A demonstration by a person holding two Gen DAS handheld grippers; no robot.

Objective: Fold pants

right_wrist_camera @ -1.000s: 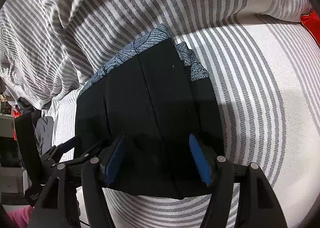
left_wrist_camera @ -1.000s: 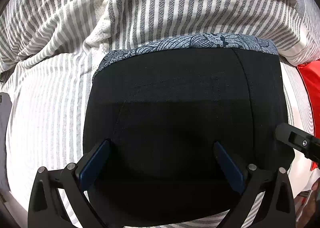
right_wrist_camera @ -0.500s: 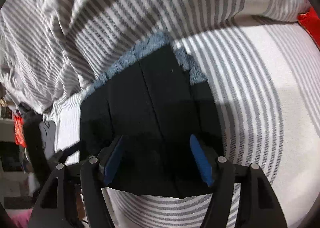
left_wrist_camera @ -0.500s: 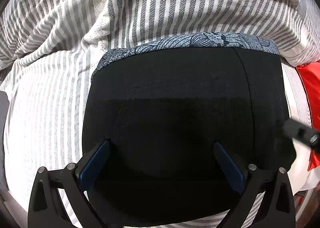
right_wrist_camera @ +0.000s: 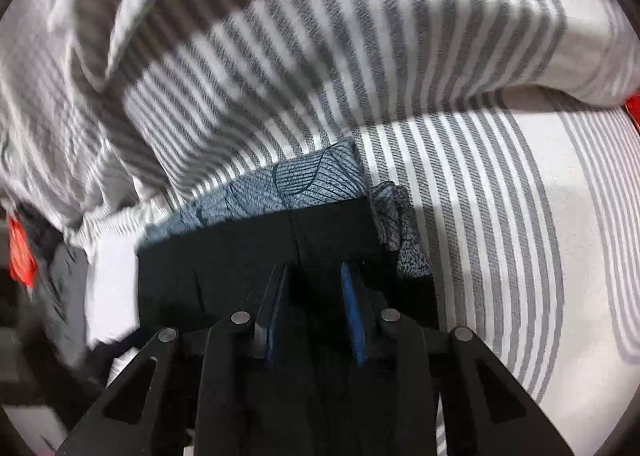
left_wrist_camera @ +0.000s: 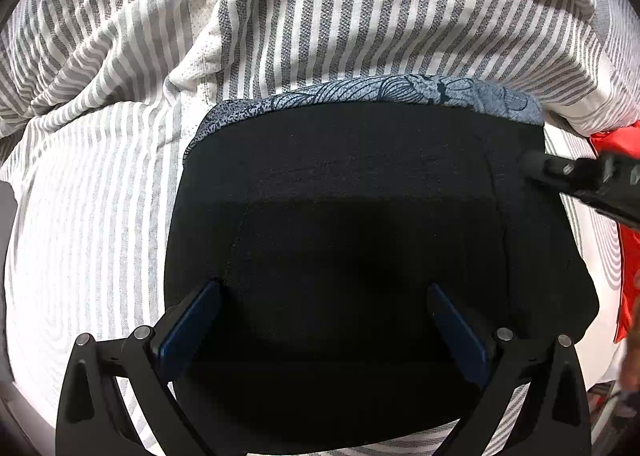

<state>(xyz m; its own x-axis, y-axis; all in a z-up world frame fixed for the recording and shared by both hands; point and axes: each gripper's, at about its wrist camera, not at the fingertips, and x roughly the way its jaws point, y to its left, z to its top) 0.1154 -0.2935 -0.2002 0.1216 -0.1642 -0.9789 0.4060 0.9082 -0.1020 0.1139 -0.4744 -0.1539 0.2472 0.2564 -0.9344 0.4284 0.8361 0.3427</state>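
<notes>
The black pants (left_wrist_camera: pixel 360 216) lie folded into a rectangle on a striped bed, stacked on a blue patterned garment (left_wrist_camera: pixel 400 92). My left gripper (left_wrist_camera: pixel 324 296) is open, its blue pads spread wide over the near part of the pants. My right gripper (right_wrist_camera: pixel 314 280) has its jaws narrowed to a small gap, low over the pants (right_wrist_camera: pixel 240 256) near their far right edge; whether cloth is between the pads is unclear. The right gripper also shows in the left wrist view (left_wrist_camera: pixel 580 184) at the pants' right edge.
A rumpled grey-and-white striped duvet (left_wrist_camera: pixel 280 16) is heaped behind the pants. The striped sheet (right_wrist_camera: pixel 520 216) spreads to the right. Something red (left_wrist_camera: pixel 628 256) lies at the right edge. Dark and red items (right_wrist_camera: pixel 24 256) sit off the bed's left side.
My right gripper has moved forward along the pants toward their far edge and its jaws have narrowed from wide open. My left gripper has stayed still and open.
</notes>
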